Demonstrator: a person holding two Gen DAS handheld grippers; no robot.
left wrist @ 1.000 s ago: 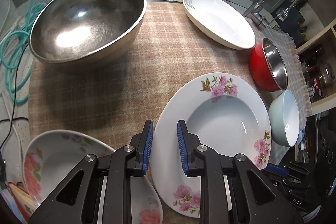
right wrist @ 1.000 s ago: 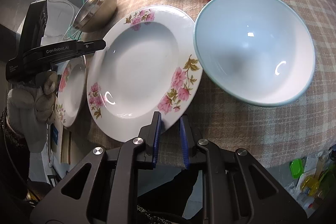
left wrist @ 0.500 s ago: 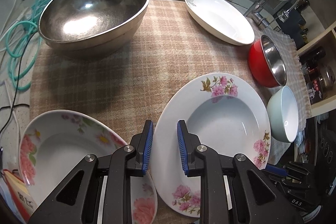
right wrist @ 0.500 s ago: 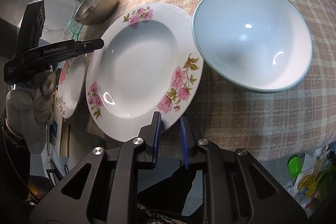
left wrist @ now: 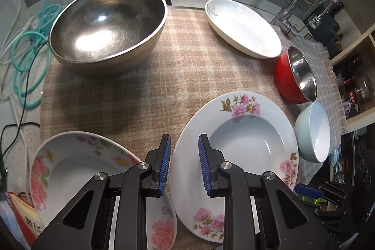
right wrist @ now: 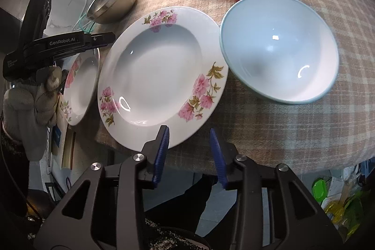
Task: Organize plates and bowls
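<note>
Sorting is only beginning: nothing is stacked. The steel bowl, white plate, red bowl, blue bowl and both floral plates are lying singly on the bench. The right tool is opening, empty, at the big floral plate's rim. The left tool is standing narrow, empty, between the floral plates.

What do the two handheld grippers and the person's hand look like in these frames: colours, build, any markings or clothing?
Both grippers, left gripper and right gripper, are matte black linkage frames with silver pivot bolts and ribbed blue finger pads. From the right wrist view, the left one's side reads "GenRobot.AI" in white. The hand holding it wears a fuzzy grey-beige glove.
</note>
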